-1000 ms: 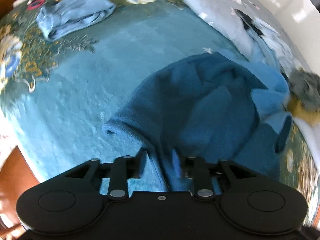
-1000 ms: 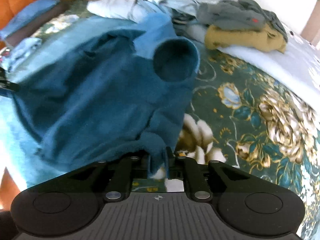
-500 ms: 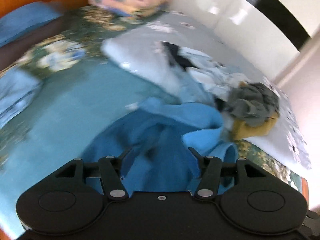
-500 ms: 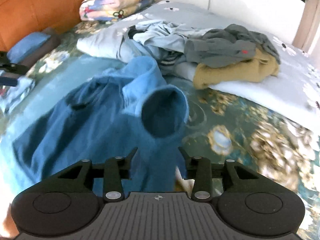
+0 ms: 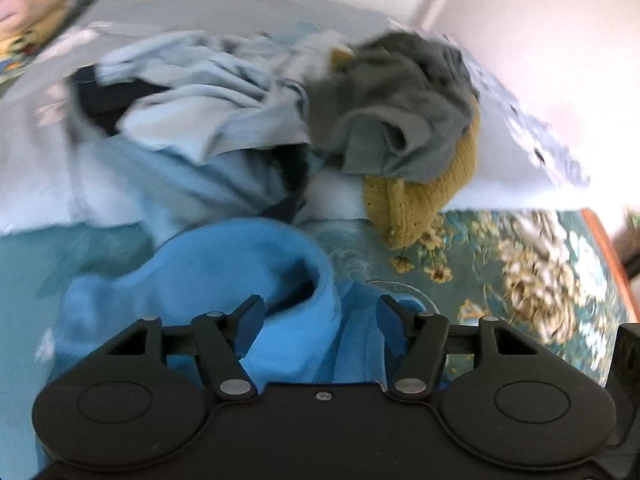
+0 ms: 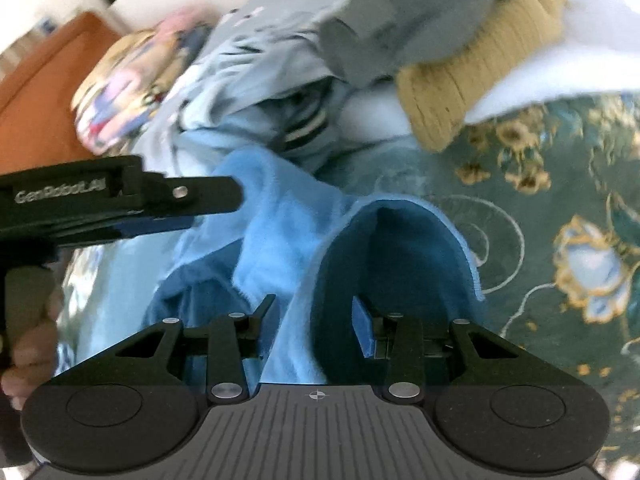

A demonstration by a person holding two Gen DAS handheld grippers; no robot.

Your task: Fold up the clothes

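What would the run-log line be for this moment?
left gripper: open, jaws just opened over blue fleece | right gripper: open, astride its sleeve cuff | fold: not done

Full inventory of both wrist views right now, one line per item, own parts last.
blue fleece garment: 1, blue, on bedspread, between both claws
grey garment: 1, grey, atop pile
mustard knit: 1, mustard, under the grey garment
pale blue clothes: several, light blue, pile's left
bedspread: 1, dark green floral, beneath everything
folded quilt: 1, pink-yellow patterned, by orange headboard
left claw: 1, black, open, fleece between its jaws
right claw: 1, black, open, fleece between its jaws
hand: 1, gripping left handle
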